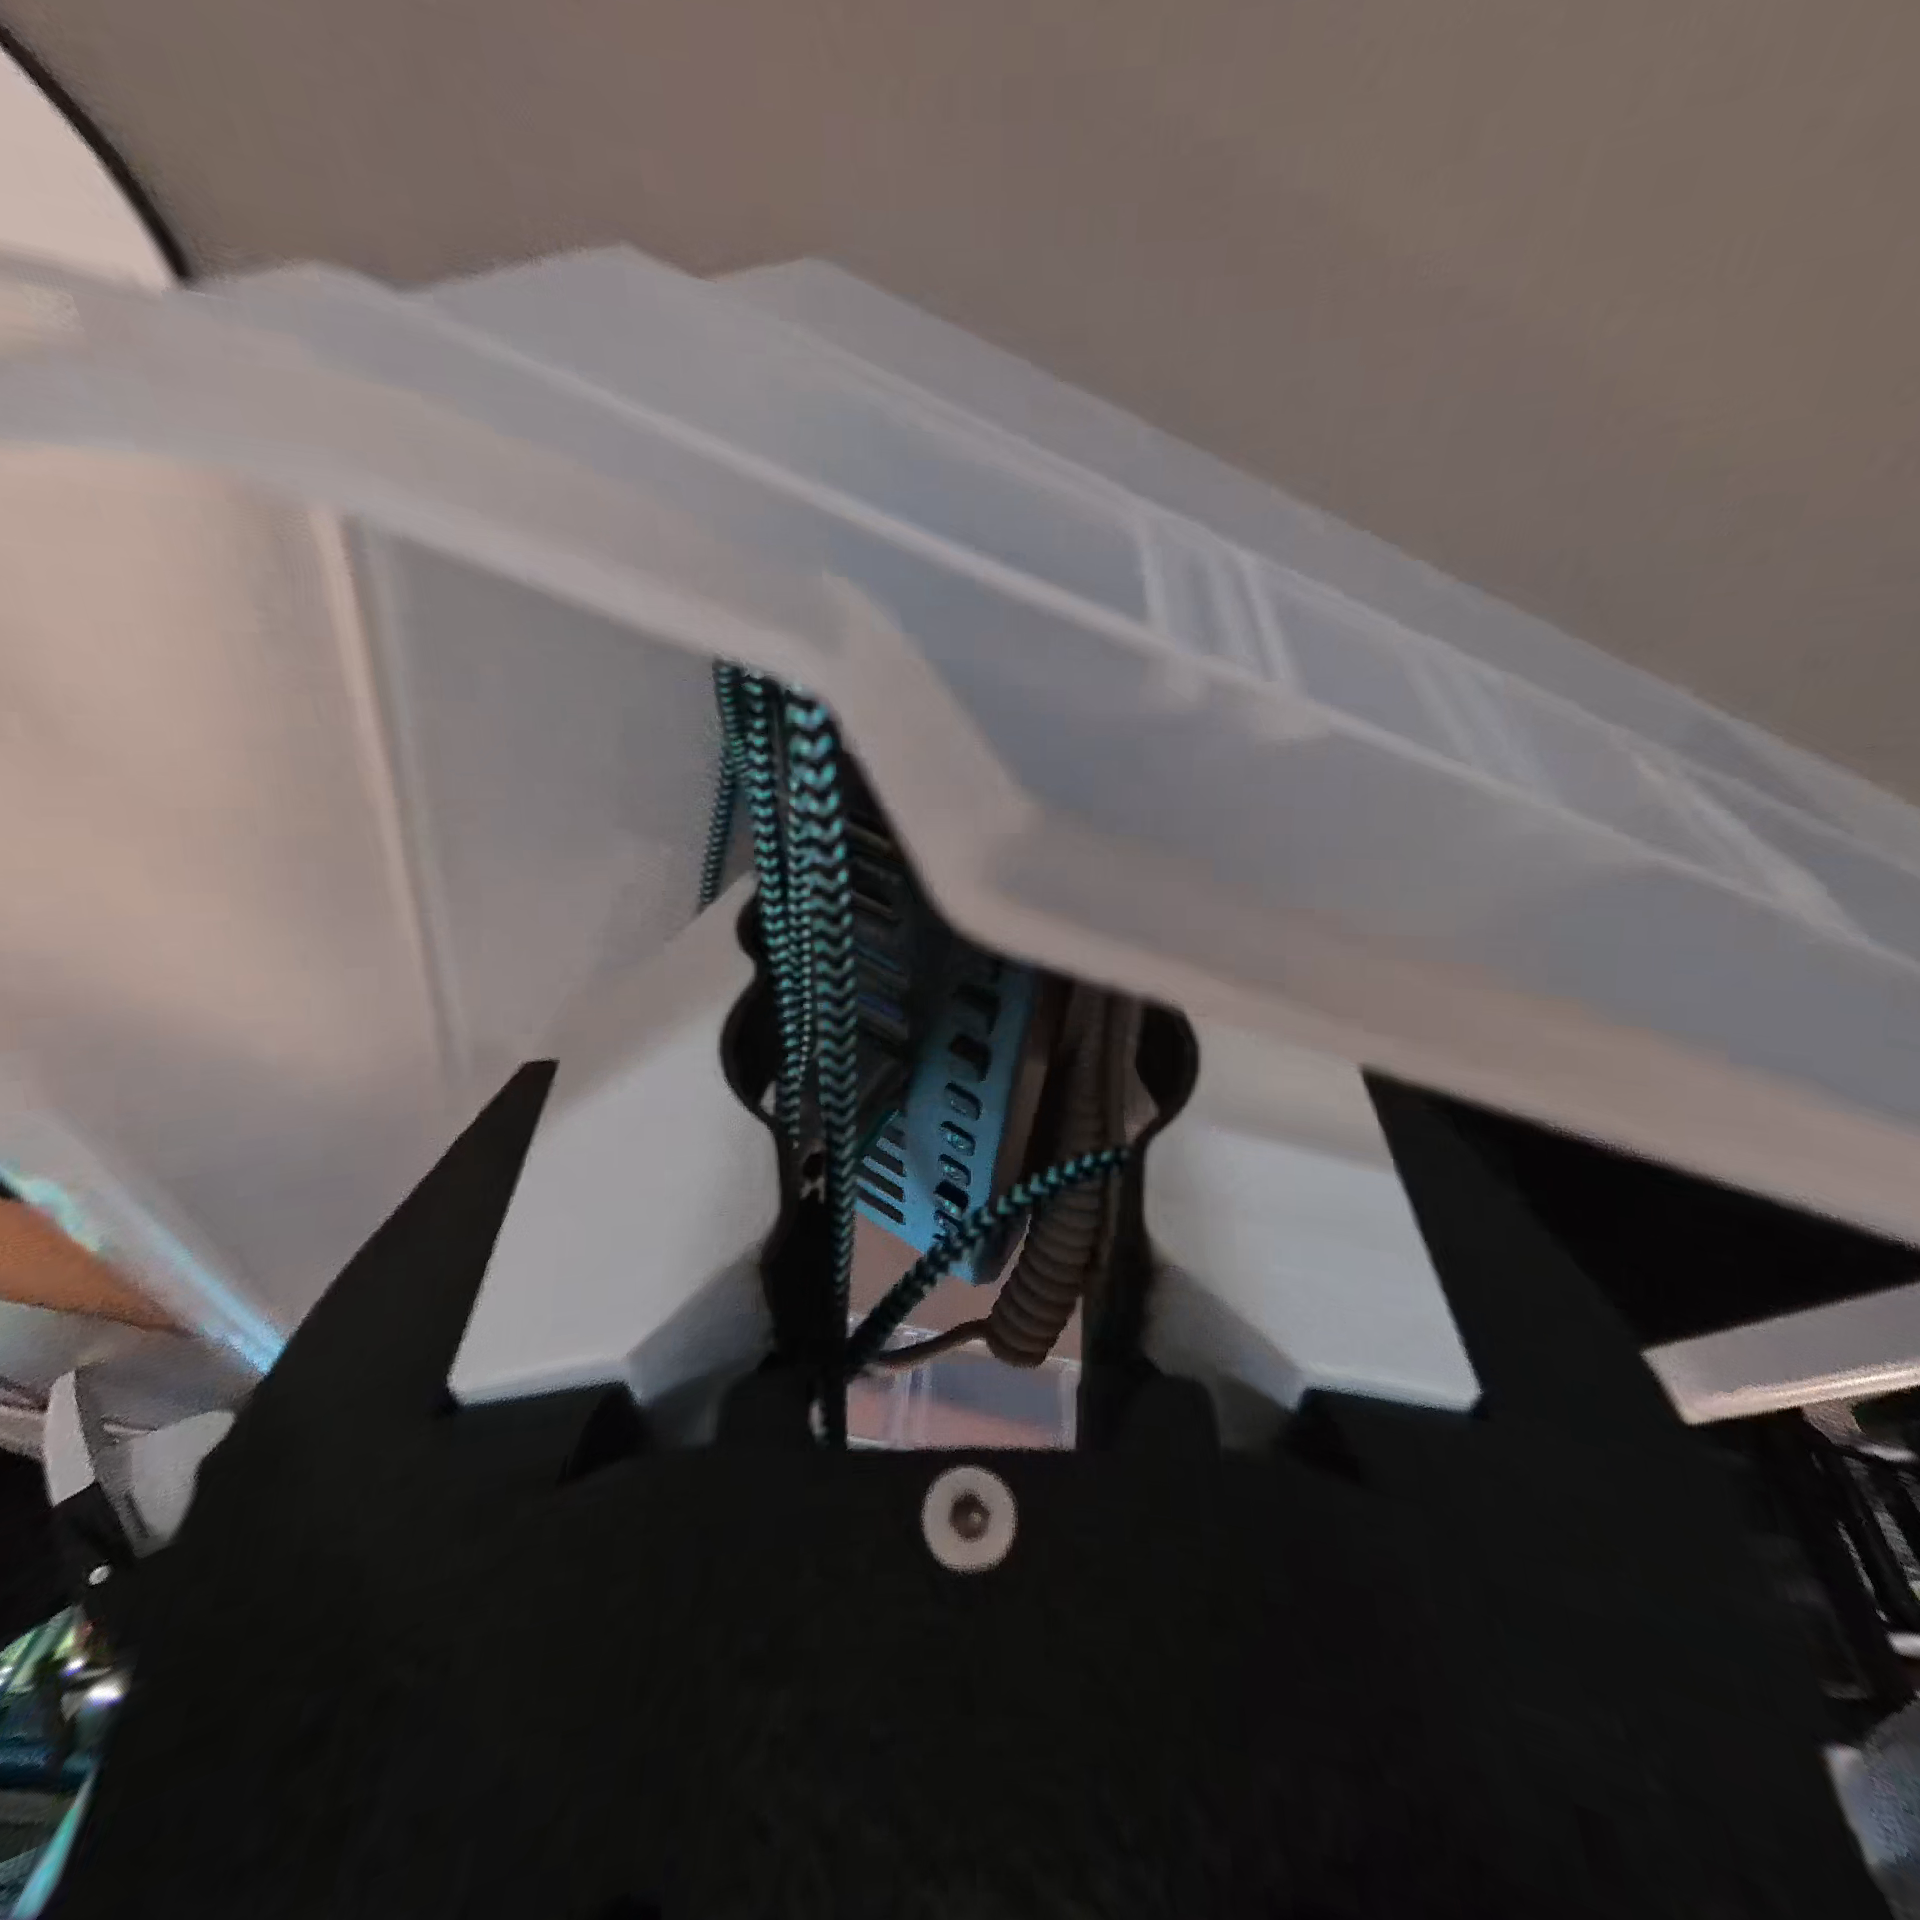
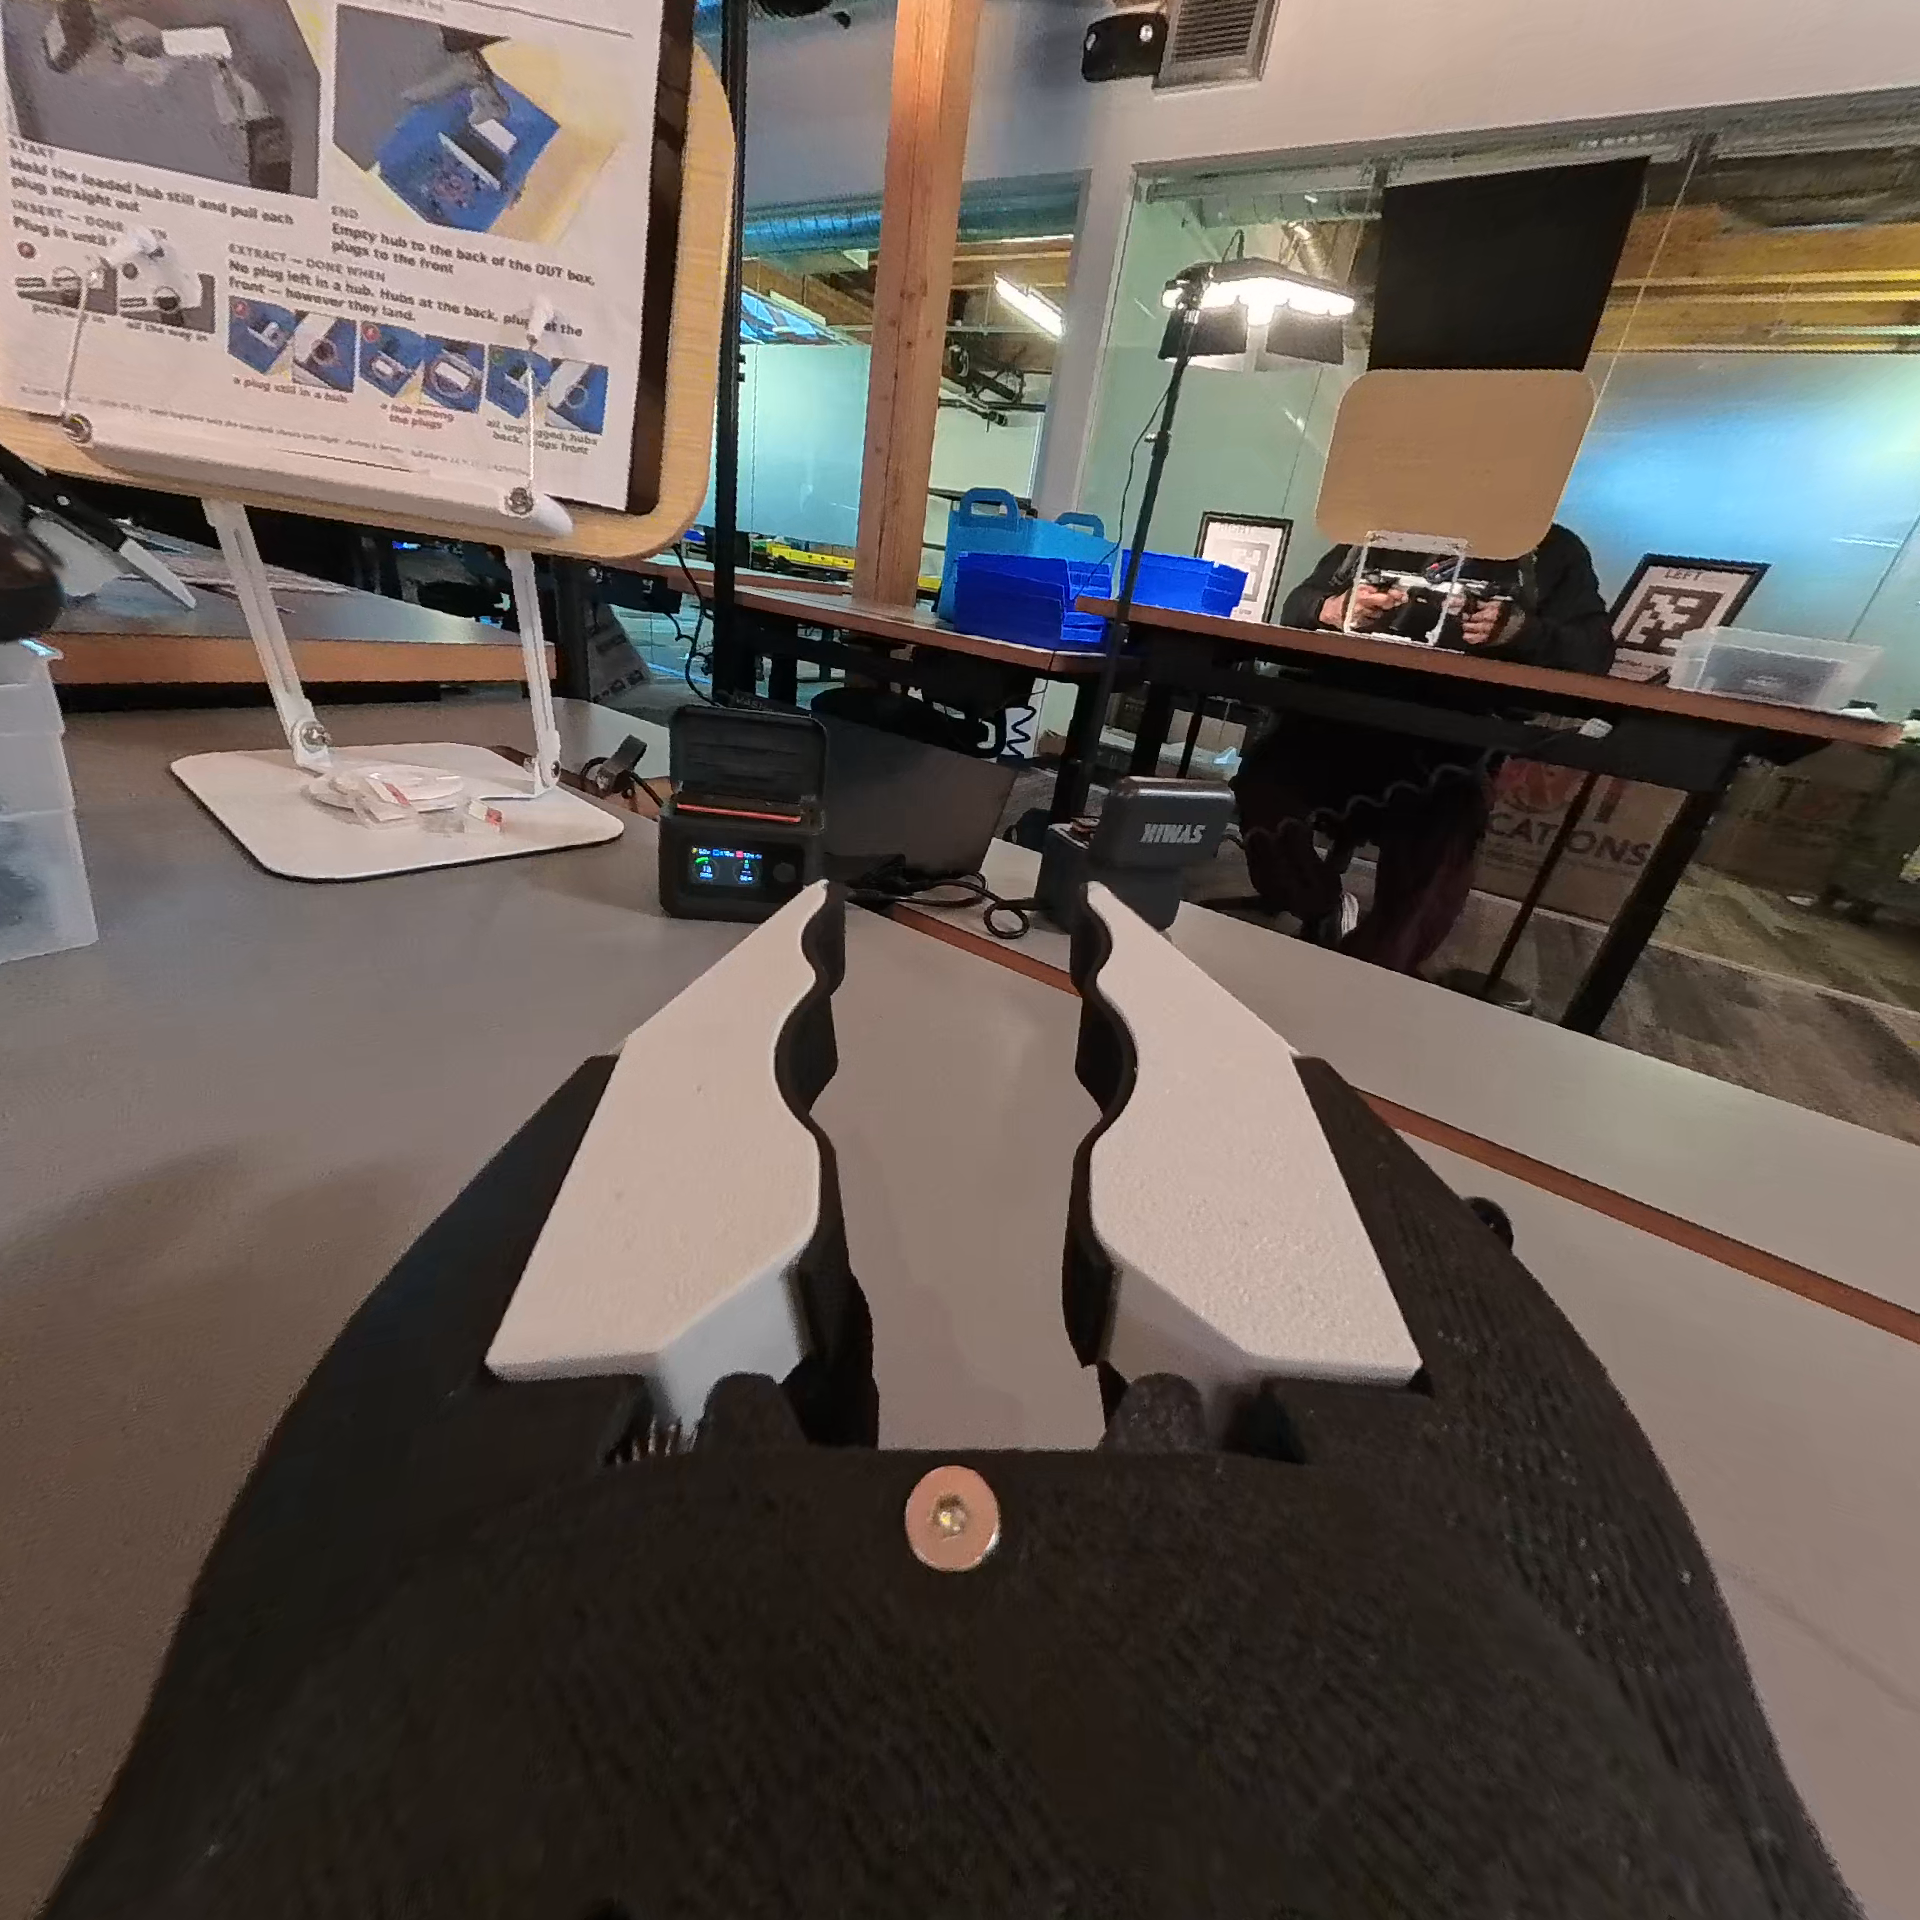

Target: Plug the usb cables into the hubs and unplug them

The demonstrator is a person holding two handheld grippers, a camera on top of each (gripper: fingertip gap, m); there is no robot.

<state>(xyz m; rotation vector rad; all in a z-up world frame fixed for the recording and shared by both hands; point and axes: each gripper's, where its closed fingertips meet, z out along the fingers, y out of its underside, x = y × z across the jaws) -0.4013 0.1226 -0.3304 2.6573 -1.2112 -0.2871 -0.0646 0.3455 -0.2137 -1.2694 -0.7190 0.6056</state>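
Observation:
In the left wrist view my left gripper (image 1: 961, 997) is shut on a blue-grey USB hub (image 1: 971, 1132) with rows of dark ports. Teal-and-black braided cables (image 1: 810, 883) hang from it between the fingers, and a grey coiled cable (image 1: 1049, 1278) runs beside it. A translucent plastic bin (image 1: 1143, 727) tilts across the view right in front and hides the fingertips. The picture is blurred. In the right wrist view my right gripper (image 2: 956, 914) is open and empty, low over the grey table (image 2: 312, 1039). No hub or cable shows there.
A white stand (image 2: 364, 800) with an instruction sheet (image 2: 312, 260) stands at the back left. A black box with a small screen (image 2: 738, 831) and a grey charger (image 2: 1153, 842) sit ahead near the table edge. Translucent bins (image 2: 31, 810) are at the left. A person (image 2: 1455, 623) sits at a far table. The left gripper's tips are roughly 40 centimetres from the right gripper's.

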